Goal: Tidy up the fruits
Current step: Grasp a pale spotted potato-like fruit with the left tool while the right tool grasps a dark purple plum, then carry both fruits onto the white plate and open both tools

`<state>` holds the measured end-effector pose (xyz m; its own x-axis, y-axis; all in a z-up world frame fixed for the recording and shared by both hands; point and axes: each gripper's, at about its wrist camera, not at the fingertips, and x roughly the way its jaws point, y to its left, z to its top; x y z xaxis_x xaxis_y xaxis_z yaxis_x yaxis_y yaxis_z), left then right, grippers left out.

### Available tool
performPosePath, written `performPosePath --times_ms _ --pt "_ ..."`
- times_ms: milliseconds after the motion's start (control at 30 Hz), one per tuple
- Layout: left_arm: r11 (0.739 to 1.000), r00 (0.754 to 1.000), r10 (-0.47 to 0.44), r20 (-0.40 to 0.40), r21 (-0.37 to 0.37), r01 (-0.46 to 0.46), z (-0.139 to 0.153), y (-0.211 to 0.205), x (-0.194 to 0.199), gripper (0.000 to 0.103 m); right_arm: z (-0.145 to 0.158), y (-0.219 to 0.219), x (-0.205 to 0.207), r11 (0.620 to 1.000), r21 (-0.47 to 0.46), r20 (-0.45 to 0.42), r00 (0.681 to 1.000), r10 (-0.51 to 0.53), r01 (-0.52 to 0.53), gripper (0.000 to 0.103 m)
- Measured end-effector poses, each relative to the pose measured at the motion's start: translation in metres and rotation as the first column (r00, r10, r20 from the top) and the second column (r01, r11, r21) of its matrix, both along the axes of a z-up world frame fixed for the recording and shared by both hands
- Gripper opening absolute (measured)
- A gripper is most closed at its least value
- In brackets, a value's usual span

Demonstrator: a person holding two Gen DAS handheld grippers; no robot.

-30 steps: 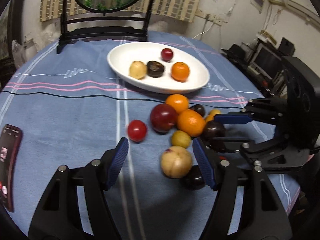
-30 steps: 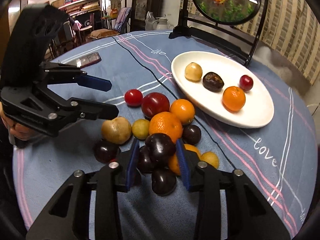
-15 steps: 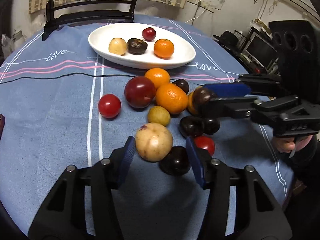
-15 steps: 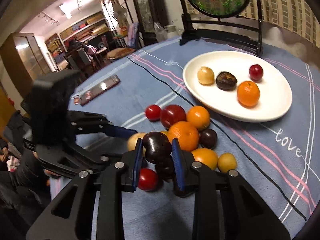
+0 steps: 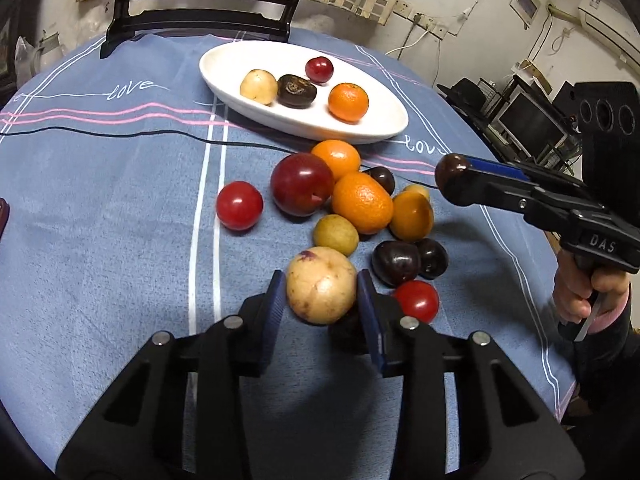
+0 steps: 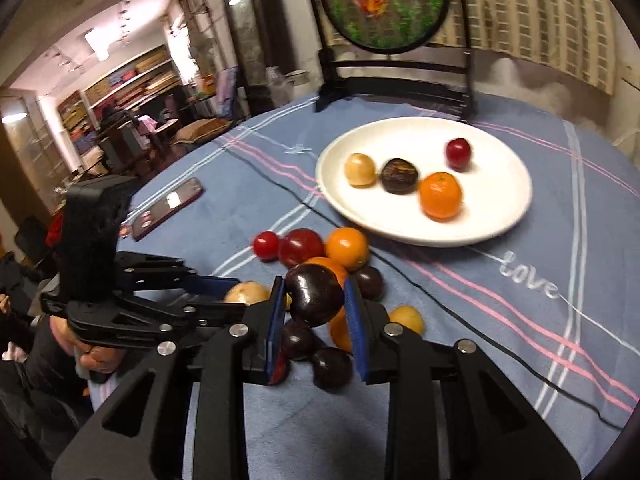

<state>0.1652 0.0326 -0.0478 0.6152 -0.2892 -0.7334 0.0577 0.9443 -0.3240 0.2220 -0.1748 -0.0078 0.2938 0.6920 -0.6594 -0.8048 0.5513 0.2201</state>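
4 fruits already lie on the white plate at the far side of the blue cloth, so the loose pile near it looks like what is left to carry over, 1 piece per hand. The left gripper is closing its jaws around the pale yellow fruit, pads at its flanks, while the right gripper is clamped narrow on a dark plum held above the pile
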Motion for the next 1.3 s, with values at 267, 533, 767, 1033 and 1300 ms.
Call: performPosePath --times_ms 267,533,767,1033,1300 --pt "0.993 0.998 -0.058 -0.001 0.101 0.058 0.005 -0.006 0.000 0.038 -0.002 -0.008 -0.010 0.994 -0.001 0.017 0.994 -0.107 0.107 0.030" --pt "0.984 0.986 -0.140 -0.087 0.099 0.149 0.003 -0.002 0.026 0.042 0.001 -0.010 -0.014 0.991 0.005 0.021 0.991 -0.134 0.134 0.030" --pt "0.975 0.977 -0.176 -0.121 0.115 0.190 0.007 0.002 0.024 0.038 0.005 -0.002 -0.010 0.991 -0.008 0.030 0.990 -0.136 0.136 0.030" --pt "0.983 0.981 -0.170 -0.096 0.046 0.175 0.018 0.017 0.019 0.037 0.017 0.002 0.007 0.987 0.011 0.052 0.986 -0.160 0.159 0.030" --pt "0.994 0.994 -0.092 0.053 0.071 0.088 0.070 0.030 0.086 0.037 0.013 0.009 0.066 0.954 0.051 0.053 0.953 -0.299 0.296 0.030"
